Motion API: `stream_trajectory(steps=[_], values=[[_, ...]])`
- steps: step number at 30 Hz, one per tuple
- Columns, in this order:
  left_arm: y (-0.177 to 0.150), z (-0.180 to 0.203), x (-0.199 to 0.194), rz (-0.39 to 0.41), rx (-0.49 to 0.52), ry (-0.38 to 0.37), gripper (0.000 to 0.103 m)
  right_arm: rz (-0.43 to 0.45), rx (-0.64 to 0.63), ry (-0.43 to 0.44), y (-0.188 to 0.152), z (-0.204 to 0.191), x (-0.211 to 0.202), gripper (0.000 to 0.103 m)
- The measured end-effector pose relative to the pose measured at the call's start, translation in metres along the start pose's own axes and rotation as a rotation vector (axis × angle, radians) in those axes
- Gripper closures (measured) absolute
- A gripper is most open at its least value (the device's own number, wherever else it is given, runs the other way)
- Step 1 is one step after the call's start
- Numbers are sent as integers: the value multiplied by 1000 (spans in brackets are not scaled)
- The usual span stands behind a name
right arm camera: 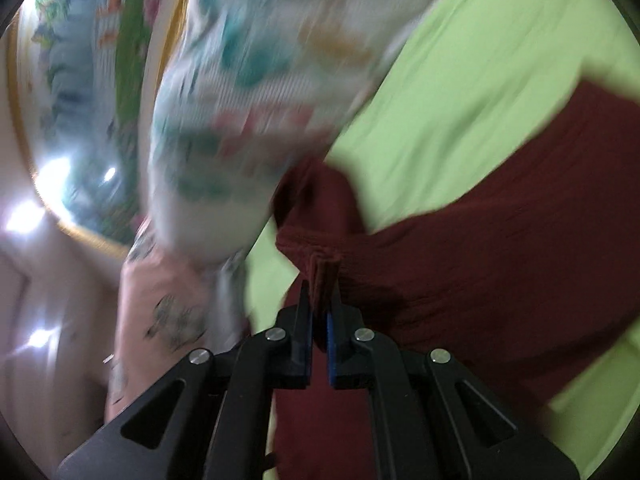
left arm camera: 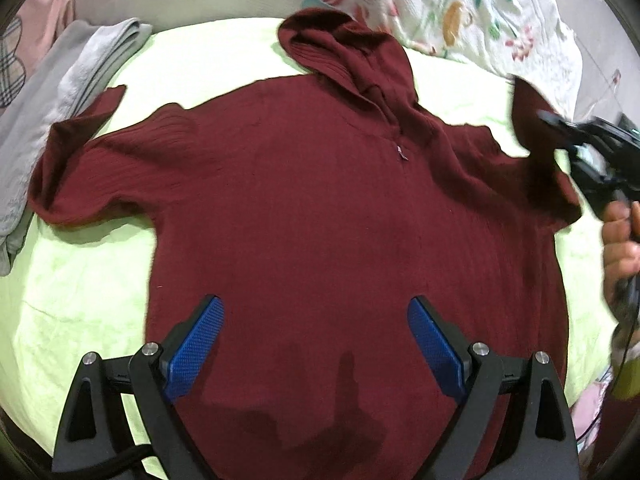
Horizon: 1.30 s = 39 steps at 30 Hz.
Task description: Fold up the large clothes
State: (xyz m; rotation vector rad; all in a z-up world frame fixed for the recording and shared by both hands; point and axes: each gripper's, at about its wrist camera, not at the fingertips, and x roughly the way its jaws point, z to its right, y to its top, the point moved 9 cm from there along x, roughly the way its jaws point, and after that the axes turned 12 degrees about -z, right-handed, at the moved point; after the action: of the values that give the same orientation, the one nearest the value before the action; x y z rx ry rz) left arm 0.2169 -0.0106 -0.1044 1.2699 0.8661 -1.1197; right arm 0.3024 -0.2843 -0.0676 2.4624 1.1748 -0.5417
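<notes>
While the left tool (left arm camera: 316, 320) is gaping over the sweater (left arm camera: 320, 208), the right tool (right arm camera: 320, 304) is pinching its sleeve (right arm camera: 320, 276)

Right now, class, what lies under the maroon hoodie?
A light green bedsheet shows all around the maroon hoodie, whose left sleeve overlaps grey folded clothing. Whatever lies beneath its body is covered.

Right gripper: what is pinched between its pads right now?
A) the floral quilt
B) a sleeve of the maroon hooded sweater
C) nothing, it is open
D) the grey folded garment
B: in the right wrist view the right gripper is shut on a fold of the maroon hooded sweater at its sleeve.
</notes>
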Motion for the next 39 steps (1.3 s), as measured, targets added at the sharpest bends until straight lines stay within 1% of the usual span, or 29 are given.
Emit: stream_trajectory(steps=[2, 6, 8, 9, 11, 13, 14, 15, 16, 18, 19, 21, 22, 23, 24, 25, 26, 27, 28, 29, 30, 31, 34, 35, 36, 37, 38, 39], values=[[-2, -9, -3, 8, -12, -10, 9, -76, -2, 39, -19, -17, 46, 98], [-5, -34, -8, 22, -46, -20, 9, -210, 12, 62, -46, -34, 142, 98], [-5, -43, -9, 28, -54, -26, 9, -251, 27, 72, -54, -35, 173, 98], [-4, -47, -9, 31, -54, -27, 9, -287, 42, 91, -60, -36, 189, 98], [-3, -50, -8, 31, -47, -31, 9, -322, 63, 111, -69, -35, 206, 96], [2, -50, -6, 39, -33, -40, 9, -362, 40, 90, -79, -38, 225, 94], [6, -50, -3, 40, -25, -44, 9, -374, 37, 59, -80, -36, 231, 88], [9, -48, 0, 38, -21, -47, 9, -378, 41, 48, -82, -34, 230, 77], [15, -46, 5, 38, -14, -60, 9, -371, 50, 56, -83, -34, 230, 71], [25, -43, 13, 38, -10, -87, 9, -340, 42, 106, -80, -40, 214, 54], [35, -40, 22, 26, -14, -120, 10, -327, 31, 121, -80, -43, 206, 51], [46, -34, 35, -4, -22, -169, 11, -275, -9, 120, -77, -50, 173, 51], [55, -29, 45, -26, -22, -205, 13, -253, -23, 115, -76, -52, 163, 51], [63, -24, 55, -43, -23, -231, 17, -224, -40, 113, -75, -53, 146, 51], [69, -21, 64, -62, -29, -247, 20, -190, -55, 108, -76, -54, 128, 50], [74, -18, 72, -77, -32, -260, 28, -152, -71, 91, -77, -51, 107, 50], [80, -16, 81, -89, -41, -265, 38, -122, -82, 74, -78, -49, 91, 49], [83, -17, 88, -90, -48, -255, 44, -88, -88, 56, -79, -45, 71, 48], [87, -17, 90, -78, -48, -245, 60, -55, -86, 36, -81, -40, 53, 47], [92, -16, 92, -55, -40, -230, 85, -29, -82, 19, -82, -35, 37, 46], [94, -14, 93, -50, -35, -243, 96, 0, -78, 2, -83, -29, 21, 46], [96, -14, 92, -47, -41, -259, 96, 28, -70, -19, -84, -23, 9, 46], [102, -22, 75, 31, -54, -220, 97, 104, -49, -113, -81, -2, -24, 46], [105, -33, 65, 70, -71, -189, 97, 129, -50, -146, -78, 4, -36, 46], [106, -44, 58, 89, -84, -163, 97, 159, -52, -190, -74, 9, -48, 46], [109, -63, 54, 114, -113, -106, 97, 184, -55, -240, -68, 16, -60, 46], [109, -76, 54, 115, -131, -89, 97, 197, -57, -289, -61, 23, -68, 45], [109, -83, 57, 98, -140, -107, 97, 201, -57, -319, -56, 28, -71, 43]])
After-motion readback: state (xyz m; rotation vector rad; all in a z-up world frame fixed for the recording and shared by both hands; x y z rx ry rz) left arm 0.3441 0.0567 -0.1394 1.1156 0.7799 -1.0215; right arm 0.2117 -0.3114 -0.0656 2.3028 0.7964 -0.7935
